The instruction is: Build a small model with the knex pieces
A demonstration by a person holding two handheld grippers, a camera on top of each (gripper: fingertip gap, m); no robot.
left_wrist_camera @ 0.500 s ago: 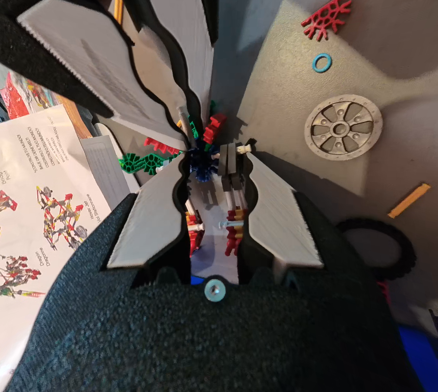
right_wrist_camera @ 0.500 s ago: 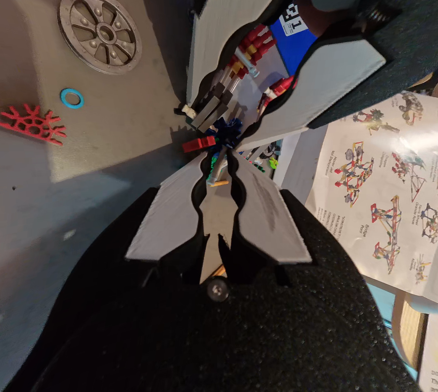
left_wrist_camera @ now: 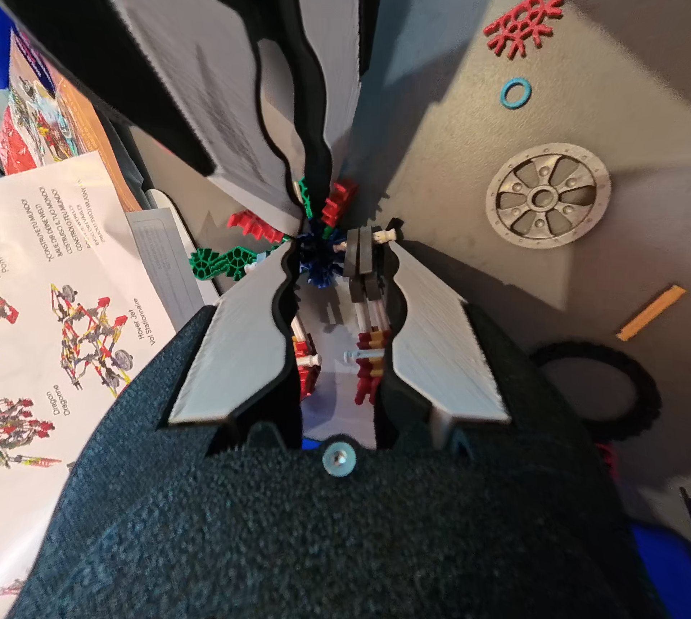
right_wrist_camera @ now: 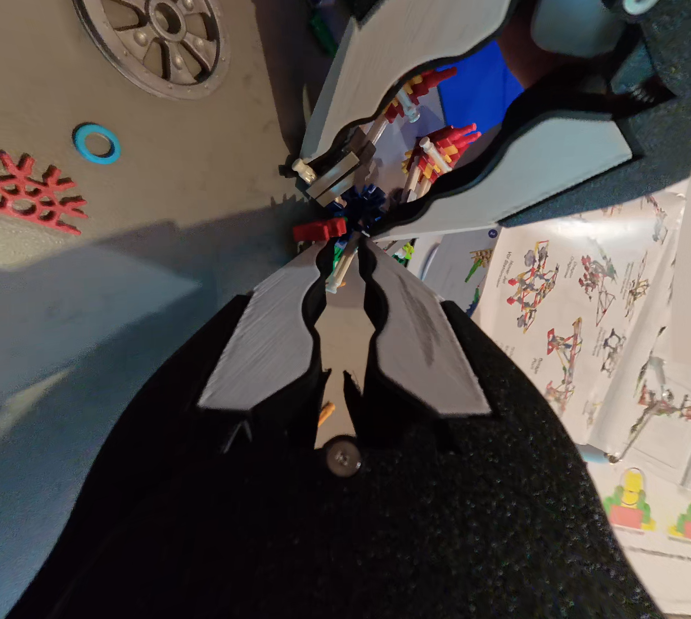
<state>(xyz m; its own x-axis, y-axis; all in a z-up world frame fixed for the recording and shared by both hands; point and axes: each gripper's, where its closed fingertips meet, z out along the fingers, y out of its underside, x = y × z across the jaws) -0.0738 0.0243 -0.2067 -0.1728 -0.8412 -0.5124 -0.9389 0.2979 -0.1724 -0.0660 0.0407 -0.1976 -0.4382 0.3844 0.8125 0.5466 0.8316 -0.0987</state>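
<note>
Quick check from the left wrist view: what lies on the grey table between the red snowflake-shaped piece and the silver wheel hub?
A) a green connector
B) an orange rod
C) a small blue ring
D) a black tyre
C: the small blue ring lies on the grey table between the red snowflake-shaped piece and the silver wheel hub.

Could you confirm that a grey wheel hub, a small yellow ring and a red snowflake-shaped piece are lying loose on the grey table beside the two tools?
Not quite: the ring is blue, not yellow, as the left wrist view shows. The grey wheel hub and the red snowflake-shaped piece do lie loose on the grey table.
</note>
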